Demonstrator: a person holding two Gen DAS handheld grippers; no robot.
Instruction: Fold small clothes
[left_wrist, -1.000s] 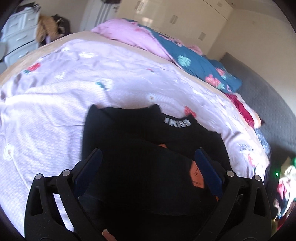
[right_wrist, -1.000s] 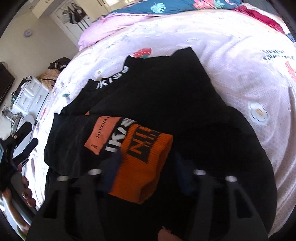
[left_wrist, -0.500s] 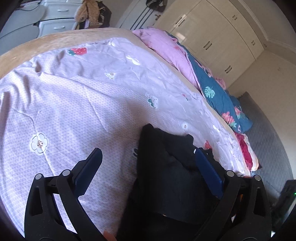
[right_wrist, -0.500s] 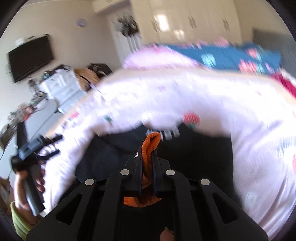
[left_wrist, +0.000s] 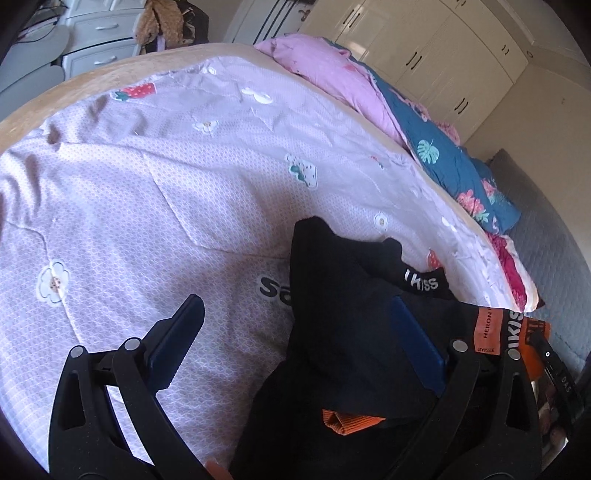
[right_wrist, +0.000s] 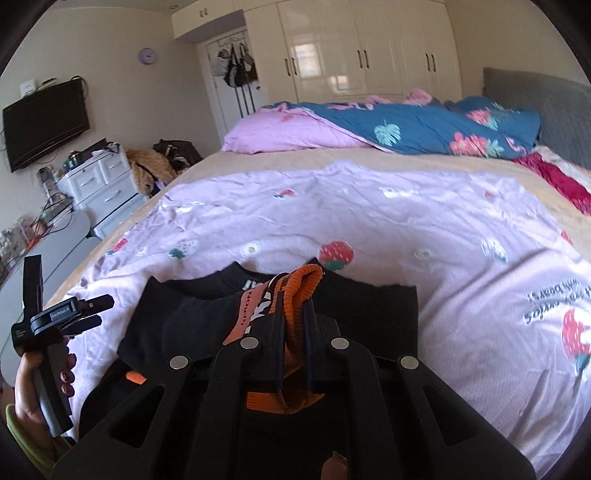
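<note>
Right gripper (right_wrist: 293, 325) fingers pinch the orange cuff (right_wrist: 301, 286) of the black garment (right_wrist: 369, 306).

One black garment (left_wrist: 343, 295), two grippers (left_wrist: 291, 332)

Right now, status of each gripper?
Left gripper: open, holding nothing.
Right gripper: shut on the orange cuff of the black garment.

Black garment (right_wrist: 369, 306) with an orange ribbed cuff (right_wrist: 301, 284); lilac bedsheet (left_wrist: 184, 192) printed with strawberries, flowers; at twelve o'clock, a teal quilt (right_wrist: 424, 125), seemingly floral.
</note>
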